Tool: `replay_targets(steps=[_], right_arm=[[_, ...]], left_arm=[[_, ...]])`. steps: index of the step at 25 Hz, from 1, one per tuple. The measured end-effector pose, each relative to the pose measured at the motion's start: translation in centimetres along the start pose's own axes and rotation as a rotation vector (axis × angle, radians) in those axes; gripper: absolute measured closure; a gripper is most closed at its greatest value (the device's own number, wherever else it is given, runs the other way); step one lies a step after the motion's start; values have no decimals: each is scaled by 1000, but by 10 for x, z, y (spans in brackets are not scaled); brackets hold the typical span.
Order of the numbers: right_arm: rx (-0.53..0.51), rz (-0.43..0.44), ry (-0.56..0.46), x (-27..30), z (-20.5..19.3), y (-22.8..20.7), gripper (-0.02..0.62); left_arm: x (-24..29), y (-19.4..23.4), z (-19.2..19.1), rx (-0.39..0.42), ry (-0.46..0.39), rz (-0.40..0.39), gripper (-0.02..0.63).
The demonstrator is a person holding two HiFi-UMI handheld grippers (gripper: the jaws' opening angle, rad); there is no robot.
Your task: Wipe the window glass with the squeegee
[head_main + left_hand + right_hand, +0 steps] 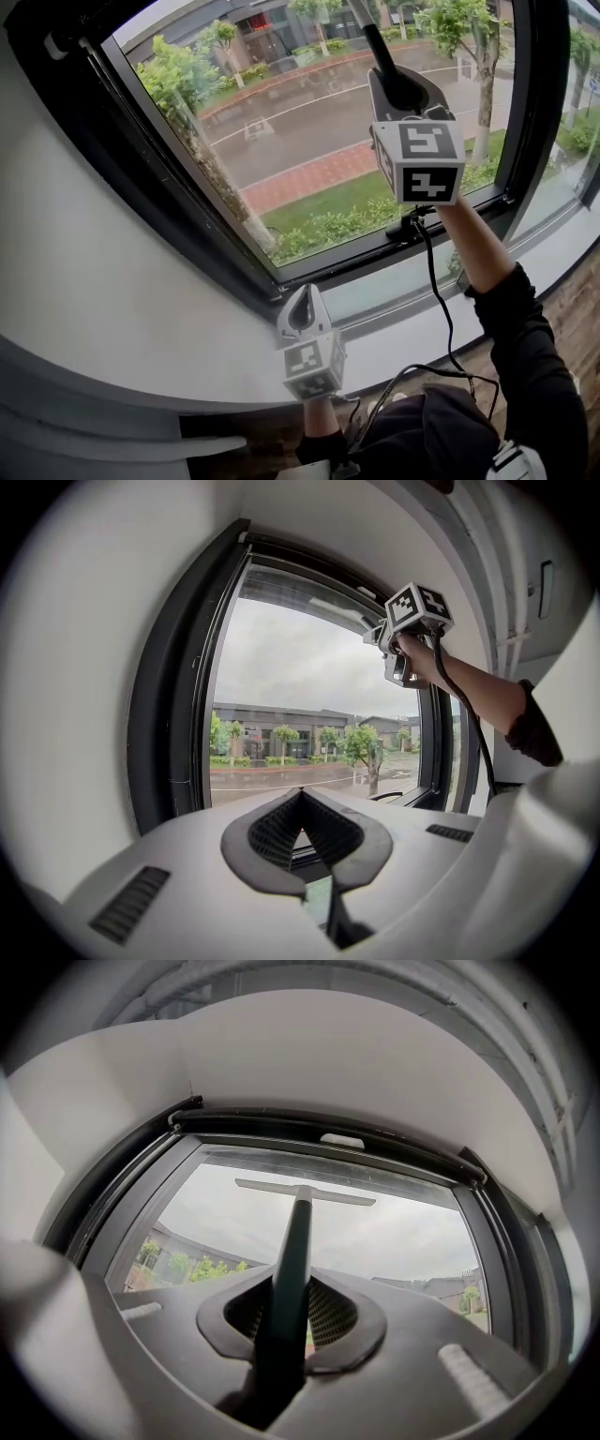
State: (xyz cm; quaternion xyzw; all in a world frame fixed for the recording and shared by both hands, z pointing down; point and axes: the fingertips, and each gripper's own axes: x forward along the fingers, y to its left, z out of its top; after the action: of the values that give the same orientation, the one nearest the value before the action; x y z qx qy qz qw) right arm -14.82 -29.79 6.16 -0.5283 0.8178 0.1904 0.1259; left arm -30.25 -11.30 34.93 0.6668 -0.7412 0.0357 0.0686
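The window glass (309, 122) sits in a black frame and looks out on a wet street and trees. My right gripper (398, 89) is raised in front of the pane, shut on the squeegee's dark handle (380, 52). In the right gripper view the handle (295, 1251) runs up from between the jaws of the right gripper (292, 1312) to a pale blade (305, 1192). The blade lies level near the top of the glass (394, 1232). My left gripper (302, 314) hangs low by the sill, shut and holding nothing (300, 827).
A white sill (394, 300) runs below the black frame (187, 216). A black window latch (412, 225) sits on the lower frame rail under my right gripper. A black cable (441, 309) hangs down along the dark-sleeved arm (525, 347). White wall (84, 262) fills the left.
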Motion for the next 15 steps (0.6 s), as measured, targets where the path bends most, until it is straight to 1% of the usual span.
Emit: replay_targets(steps=[2, 13, 15], right_arm=[[2, 0, 8, -3, -4, 1, 528], [0, 2, 59, -18, -22, 6, 528], [0, 5, 68, -21, -24, 6, 528]], left_arm=[[-1, -2, 2, 20, 7, -15, 607], [-1, -21, 22, 69, -18, -70, 607], [1, -25, 31, 75, -23, -85, 607]])
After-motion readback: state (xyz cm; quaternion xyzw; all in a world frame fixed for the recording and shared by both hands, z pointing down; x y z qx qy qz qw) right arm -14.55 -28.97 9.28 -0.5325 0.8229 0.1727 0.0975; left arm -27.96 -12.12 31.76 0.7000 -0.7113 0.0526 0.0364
